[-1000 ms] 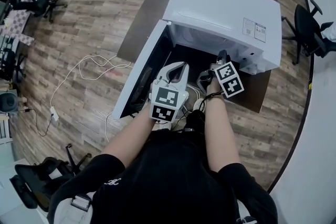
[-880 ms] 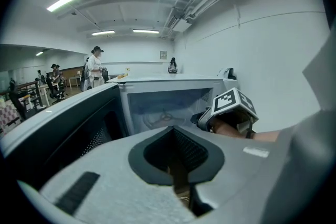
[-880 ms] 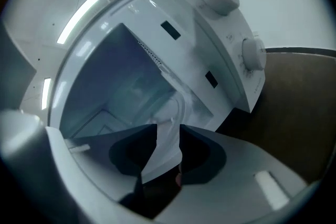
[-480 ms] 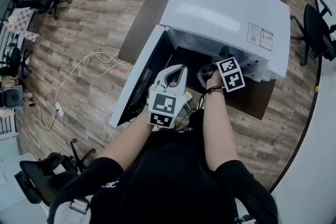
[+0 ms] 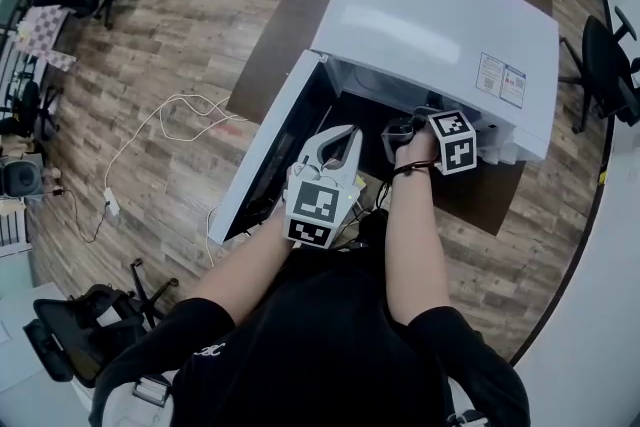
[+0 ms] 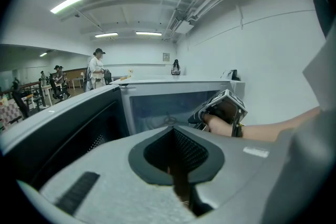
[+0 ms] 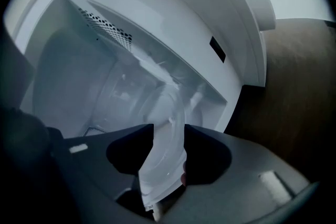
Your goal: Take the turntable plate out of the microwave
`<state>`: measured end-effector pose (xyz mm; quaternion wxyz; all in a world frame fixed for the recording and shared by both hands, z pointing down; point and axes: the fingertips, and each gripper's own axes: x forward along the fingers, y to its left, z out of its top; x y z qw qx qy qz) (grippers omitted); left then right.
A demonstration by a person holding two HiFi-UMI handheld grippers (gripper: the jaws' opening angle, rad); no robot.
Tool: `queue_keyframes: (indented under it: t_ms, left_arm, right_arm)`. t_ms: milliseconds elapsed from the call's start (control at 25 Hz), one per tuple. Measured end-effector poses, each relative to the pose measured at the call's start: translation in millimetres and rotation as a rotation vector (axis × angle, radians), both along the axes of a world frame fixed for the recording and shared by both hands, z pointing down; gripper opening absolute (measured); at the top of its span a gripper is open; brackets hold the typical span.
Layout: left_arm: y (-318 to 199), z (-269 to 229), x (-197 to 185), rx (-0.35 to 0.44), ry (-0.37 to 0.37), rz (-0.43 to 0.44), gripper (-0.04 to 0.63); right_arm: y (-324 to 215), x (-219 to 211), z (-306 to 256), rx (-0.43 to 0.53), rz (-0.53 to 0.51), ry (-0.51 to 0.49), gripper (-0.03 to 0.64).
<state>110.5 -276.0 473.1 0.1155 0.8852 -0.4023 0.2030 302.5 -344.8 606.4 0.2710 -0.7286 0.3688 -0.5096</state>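
The white microwave (image 5: 430, 15) stands on a brown table with its door (image 5: 265, 150) swung open to the left. Its clear glass turntable plate (image 7: 164, 165) lies inside the cavity, seen edge-on in the right gripper view. My right gripper (image 7: 168, 128) reaches into the cavity mouth; its jaws are opening and straddle the plate's rim without pressing on it. In the head view only its marker cube (image 5: 452, 142) and the hand show. My left gripper (image 5: 340, 143) hovers in front of the opening, shut with nothing in it (image 6: 174, 132).
The brown table (image 5: 500, 190) runs under and to the right of the microwave. White cables (image 5: 160, 130) trail over the wooden floor at the left. Office chairs (image 5: 600, 55) stand at the right edge. People (image 6: 97, 68) stand far off in the room.
My right gripper has rolled and dipped a little further into the microwave's mouth. The left gripper has stayed where it was.
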Motion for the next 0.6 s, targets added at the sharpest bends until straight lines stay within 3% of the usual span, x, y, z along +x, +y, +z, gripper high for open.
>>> queue_keyframes:
  t_ms: [320, 600]
  left_arm:
    - [2.2, -0.9, -4.4, -0.004, 0.011, -0.013, 0.008]
    - [6.9, 8.3, -2.1, -0.026, 0.006, -0.012, 0.008]
  right_arm:
    - [1.2, -3.4, 0.4, 0.069, -0.013, -0.062, 0.144]
    - [-3.5, -22.7, -2.0, 0.267, -0.108, -0.129, 0.124]
